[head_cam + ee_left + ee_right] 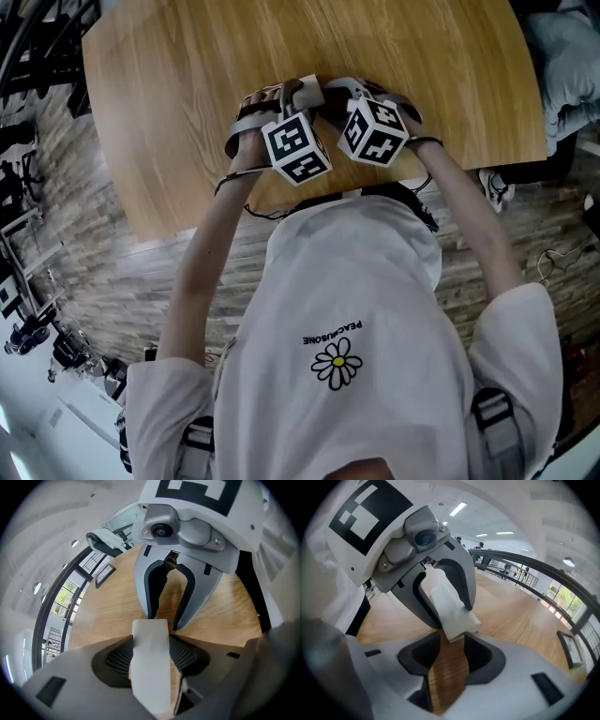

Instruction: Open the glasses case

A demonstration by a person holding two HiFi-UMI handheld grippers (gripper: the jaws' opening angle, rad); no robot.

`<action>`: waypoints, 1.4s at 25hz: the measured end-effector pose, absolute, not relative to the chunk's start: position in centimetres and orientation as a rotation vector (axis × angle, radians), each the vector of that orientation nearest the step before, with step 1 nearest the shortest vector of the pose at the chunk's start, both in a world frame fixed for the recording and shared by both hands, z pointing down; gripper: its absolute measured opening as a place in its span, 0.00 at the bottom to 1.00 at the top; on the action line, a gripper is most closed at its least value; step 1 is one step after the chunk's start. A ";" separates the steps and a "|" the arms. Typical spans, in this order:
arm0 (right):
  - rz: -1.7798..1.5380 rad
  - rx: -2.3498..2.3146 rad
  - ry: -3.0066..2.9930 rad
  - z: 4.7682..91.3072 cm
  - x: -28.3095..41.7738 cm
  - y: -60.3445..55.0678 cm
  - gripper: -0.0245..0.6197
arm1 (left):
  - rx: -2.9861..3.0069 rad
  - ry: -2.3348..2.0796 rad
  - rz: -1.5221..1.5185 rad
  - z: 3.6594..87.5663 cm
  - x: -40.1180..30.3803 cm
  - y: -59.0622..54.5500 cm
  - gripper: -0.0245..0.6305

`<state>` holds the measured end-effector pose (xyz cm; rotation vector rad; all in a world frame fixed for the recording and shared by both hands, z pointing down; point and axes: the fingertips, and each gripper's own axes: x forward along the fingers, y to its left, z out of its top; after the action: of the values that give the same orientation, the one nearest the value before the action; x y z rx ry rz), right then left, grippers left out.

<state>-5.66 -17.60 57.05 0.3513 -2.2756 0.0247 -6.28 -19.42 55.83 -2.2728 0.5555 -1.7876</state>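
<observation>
Off-white and slim, the case (150, 667) sits in your left tongs (151, 637). Their ribbed pads are pressed to its two broad faces, so they are closed on it and carry it just above the bench (187, 75). Its long axis runs straight out along the left jaws and points at your right tongs (449, 641), which face it head-on. The right gripper view shows those jaws apart, with bare wood showing in the gap and nothing gripped. The free end of the case lies right at their mouth, either touching the tips or just short of them; which one cannot be told. From above, both tools are drawn close together near the bench's near edge, with the case bridging them. The right tongs are therefore the ones placed to work the free end. My judgement is that opening has not begun, as no seam or lifted lid shows in any view. The next move depends on which face carries the lid. If the left pads span lid and base together, they will hold it shut against your pull.
</observation>
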 end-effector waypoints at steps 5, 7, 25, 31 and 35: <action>-0.059 0.353 -2.253 57.0 -5.5 -18.0 0.24 | -2.284 0.543 -1.786 55.7 -6.2 -19.5 0.41; -0.072 0.352 -2.252 57.0 -5.5 -17.9 0.24 | -2.300 0.534 -1.787 55.7 -6.2 -19.5 0.41; -0.142 0.320 -2.208 56.8 -5.5 -18.1 0.20 | -2.398 0.439 -1.837 55.4 -6.5 -19.8 0.41; -0.132 0.320 -2.207 56.6 -5.6 -18.1 0.20 | -2.449 0.380 -1.872 55.2 -6.6 -19.7 0.41; -0.132 0.307 -2.205 56.4 -5.6 -18.0 0.20 | -2.491 0.338 -1.883 55.1 -6.5 -19.6 0.41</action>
<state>-5.56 -18.02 56.35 0.3066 -2.2046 -0.1324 -6.55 -19.65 55.07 -2.4912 0.3380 -1.8828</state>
